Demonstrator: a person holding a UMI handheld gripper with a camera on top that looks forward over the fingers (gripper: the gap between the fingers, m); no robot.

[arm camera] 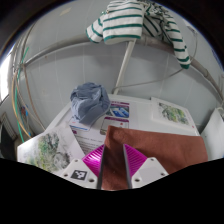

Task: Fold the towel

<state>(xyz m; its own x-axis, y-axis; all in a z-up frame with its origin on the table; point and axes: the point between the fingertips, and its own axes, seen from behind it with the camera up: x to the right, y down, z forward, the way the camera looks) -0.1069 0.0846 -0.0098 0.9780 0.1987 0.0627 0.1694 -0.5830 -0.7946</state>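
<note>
While the tongs (pixel 112 166) gape slightly over a brown table (pixel 170 150), a crumpled blue towel (pixel 89 101) sits beyond.

Even daylight, strong fisheye warp, perhaps soft.

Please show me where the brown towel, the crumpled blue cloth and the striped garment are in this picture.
brown towel (pixel 165 150): gripper view, on its flat middle, just beyond the fingers.
crumpled blue cloth (pixel 88 100): gripper view, on its bunched centre.
striped garment (pixel 135 22): gripper view, on its hanging body.
</note>
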